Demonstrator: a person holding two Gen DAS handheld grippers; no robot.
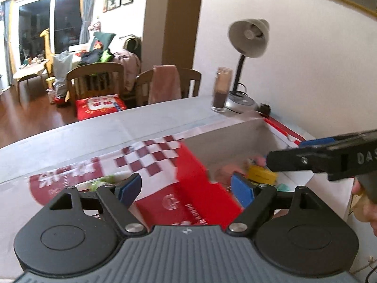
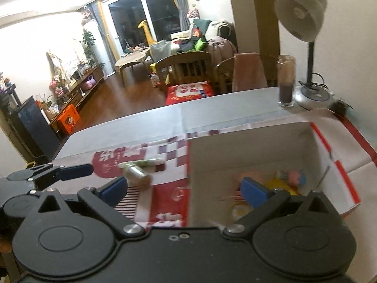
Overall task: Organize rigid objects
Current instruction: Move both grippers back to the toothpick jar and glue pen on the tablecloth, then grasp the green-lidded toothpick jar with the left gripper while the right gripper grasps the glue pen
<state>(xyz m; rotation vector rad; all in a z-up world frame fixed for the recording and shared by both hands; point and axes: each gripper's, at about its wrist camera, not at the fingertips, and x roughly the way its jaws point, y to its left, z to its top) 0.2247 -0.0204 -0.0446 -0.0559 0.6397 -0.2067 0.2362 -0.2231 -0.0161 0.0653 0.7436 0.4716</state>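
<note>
Several small things lie in the bottom of the open cardboard box [image 2: 259,146]: a yellow block [image 2: 282,186], a pink and blue toy [image 2: 295,176] just beside it, and something round and yellowish nearer the front that is too blurred to name. The box stands on the table [image 2: 212,113], its red and white checked flaps spread flat around it. On the left flap, outside the box, lies a small green and white bottle [image 2: 141,167], tipped on its side.

The right gripper [image 2: 186,188] hangs over the box's left wall with its jaws spread wide and nothing between its blue pads [image 2: 255,191]. The left gripper [image 1: 186,188] is over the red flap, its jaws also well apart and empty; from the right wrist view its tips [image 2: 73,169] show at the left, near the bottle but not touching it.

Behind the box, at the table's far edge, stand a glass jar [image 2: 286,82] with dark contents and a grey desk lamp [image 2: 304,18].
</note>
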